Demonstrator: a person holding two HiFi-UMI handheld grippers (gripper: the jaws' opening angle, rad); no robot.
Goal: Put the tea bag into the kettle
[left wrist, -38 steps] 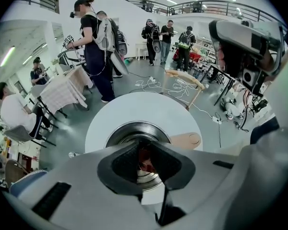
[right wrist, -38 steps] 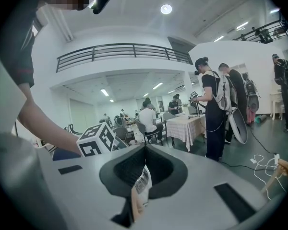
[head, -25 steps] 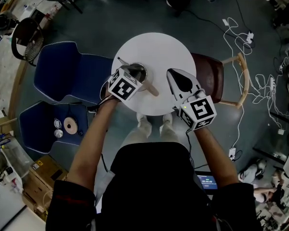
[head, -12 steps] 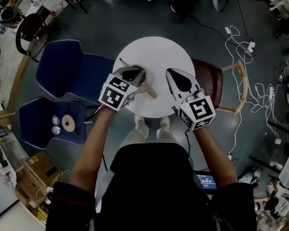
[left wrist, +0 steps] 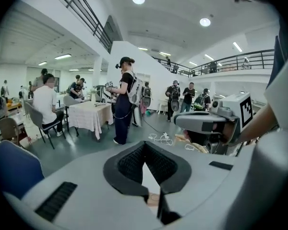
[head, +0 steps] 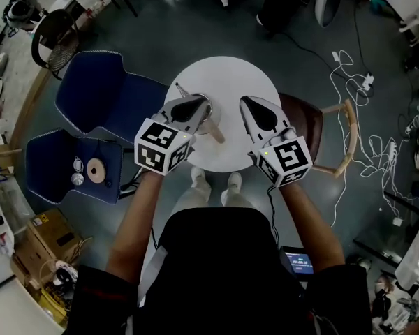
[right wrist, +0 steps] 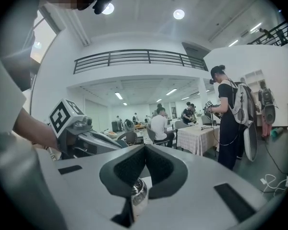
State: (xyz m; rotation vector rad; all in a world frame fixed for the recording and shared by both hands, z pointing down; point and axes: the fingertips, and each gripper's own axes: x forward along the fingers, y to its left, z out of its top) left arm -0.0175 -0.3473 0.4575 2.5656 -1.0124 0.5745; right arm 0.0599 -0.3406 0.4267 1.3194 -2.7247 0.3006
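Note:
A steel kettle (head: 204,105) with a wooden handle (head: 216,132) stands on the left half of the round white table (head: 230,82). My left gripper (head: 189,107) hovers over the kettle with its jaws shut and nothing between them. In the left gripper view its jaws meet at the tips, and the handle (left wrist: 153,199) shows below them. My right gripper (head: 255,112) is over the table's right half, also shut and empty. Through the gap below its jaws the kettle (right wrist: 138,195) shows in the right gripper view. I see no tea bag in any view.
Two blue chairs (head: 98,96) stand left of the table, the nearer one (head: 56,173) holding a tape roll (head: 96,171). A brown chair with a wooden frame (head: 309,121) is at the right. Cables (head: 356,68) lie on the floor. People stand around a clothed table (left wrist: 89,116).
My left gripper has drawn back toward me and to the left, off the kettle's middle. The right gripper has hardly moved.

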